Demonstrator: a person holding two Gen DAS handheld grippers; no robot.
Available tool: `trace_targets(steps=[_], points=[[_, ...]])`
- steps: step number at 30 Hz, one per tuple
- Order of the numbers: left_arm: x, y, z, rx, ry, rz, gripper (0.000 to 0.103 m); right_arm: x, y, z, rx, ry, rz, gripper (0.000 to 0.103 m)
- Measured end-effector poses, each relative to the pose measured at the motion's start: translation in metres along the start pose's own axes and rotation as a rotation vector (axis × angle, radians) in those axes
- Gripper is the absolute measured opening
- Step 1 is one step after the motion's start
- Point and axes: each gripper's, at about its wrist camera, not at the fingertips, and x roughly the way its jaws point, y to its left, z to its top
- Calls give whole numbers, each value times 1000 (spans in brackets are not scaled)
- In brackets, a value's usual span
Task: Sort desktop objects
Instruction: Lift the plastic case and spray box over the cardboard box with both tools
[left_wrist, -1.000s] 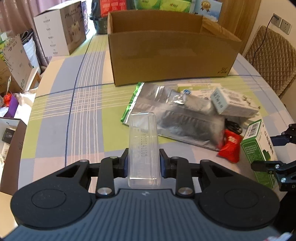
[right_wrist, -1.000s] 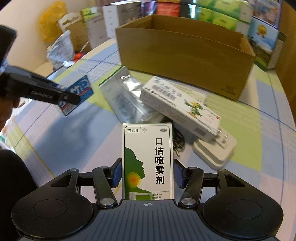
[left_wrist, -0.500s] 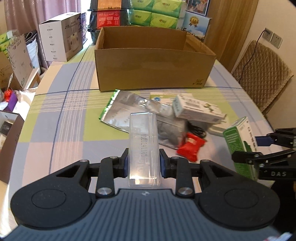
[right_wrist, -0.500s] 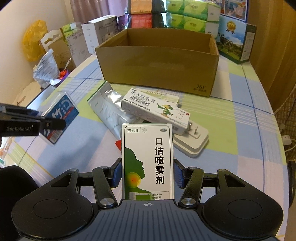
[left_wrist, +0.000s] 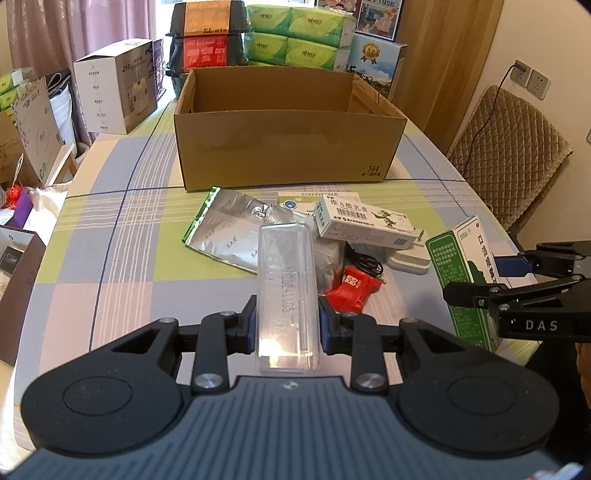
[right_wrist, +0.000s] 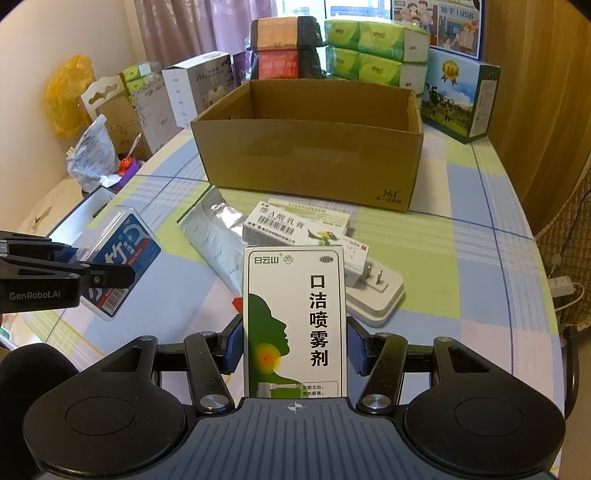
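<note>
My left gripper (left_wrist: 286, 326) is shut on a clear plastic case (left_wrist: 286, 291), held above the table; from the right wrist view that case (right_wrist: 118, 266) shows a blue printed label. My right gripper (right_wrist: 293, 345) is shut on a green and white spray box (right_wrist: 295, 321), which also appears at the right of the left wrist view (left_wrist: 465, 266). An open cardboard box (left_wrist: 288, 144) stands behind the pile. On the table lie a silver foil pouch (left_wrist: 225, 229), a white ointment box (left_wrist: 362, 221), a red candy packet (left_wrist: 352, 290) and a white plug adapter (right_wrist: 373, 291).
Stacked tissue packs (left_wrist: 299, 33) and a white carton (left_wrist: 114, 92) stand behind the cardboard box. A quilted chair (left_wrist: 509, 158) stands at the table's right. A black cable (left_wrist: 364, 264) lies by the candy packet. Checked tablecloth (left_wrist: 110, 258) shows at the left.
Both grippers have lifted and drawn back from the pile with their loads; the cardboard box now sits farther away and its inside shows. Neither grip has altered.
</note>
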Motion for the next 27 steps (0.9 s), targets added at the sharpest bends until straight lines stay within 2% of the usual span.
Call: trace_targets(steps=[27], points=[[-2,-11,15,33,-20,7,26,-10,-13,13,2,-33,-23,52]])
